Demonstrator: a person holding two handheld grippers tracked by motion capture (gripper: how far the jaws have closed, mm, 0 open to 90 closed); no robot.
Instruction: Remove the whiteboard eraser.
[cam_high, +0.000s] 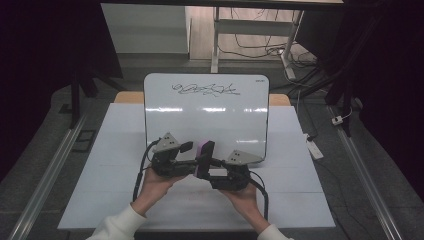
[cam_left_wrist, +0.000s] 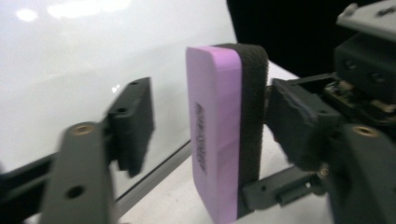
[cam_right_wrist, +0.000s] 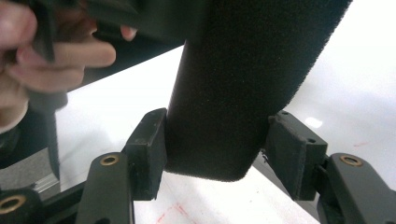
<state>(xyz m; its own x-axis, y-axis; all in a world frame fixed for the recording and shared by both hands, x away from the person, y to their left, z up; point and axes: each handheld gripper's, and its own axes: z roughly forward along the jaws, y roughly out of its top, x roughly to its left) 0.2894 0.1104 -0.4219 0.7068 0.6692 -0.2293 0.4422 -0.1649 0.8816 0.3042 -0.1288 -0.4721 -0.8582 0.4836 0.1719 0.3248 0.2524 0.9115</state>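
Observation:
A whiteboard eraser (cam_high: 204, 157) with a purple back and black felt (cam_right_wrist: 233, 93) is held upright above the table's front middle. My right gripper (cam_high: 209, 169) comes in from the right and is shut on its lower end; in the right gripper view both pads (cam_right_wrist: 149, 149) press on the eraser's sides. My left gripper (cam_high: 192, 159) comes in from the left with its jaws open around the eraser (cam_left_wrist: 219, 140). Its left pad (cam_left_wrist: 133, 121) stands clear of the purple face, while its right pad lies close to the felt side.
A whiteboard (cam_high: 206, 125) lies flat on the white table (cam_high: 115, 150) just beyond the grippers, with a black scribble (cam_high: 205, 90) near its far edge. Faint red marks show on the table (cam_right_wrist: 173, 212) under the eraser. Table legs and cables stand on the floor behind.

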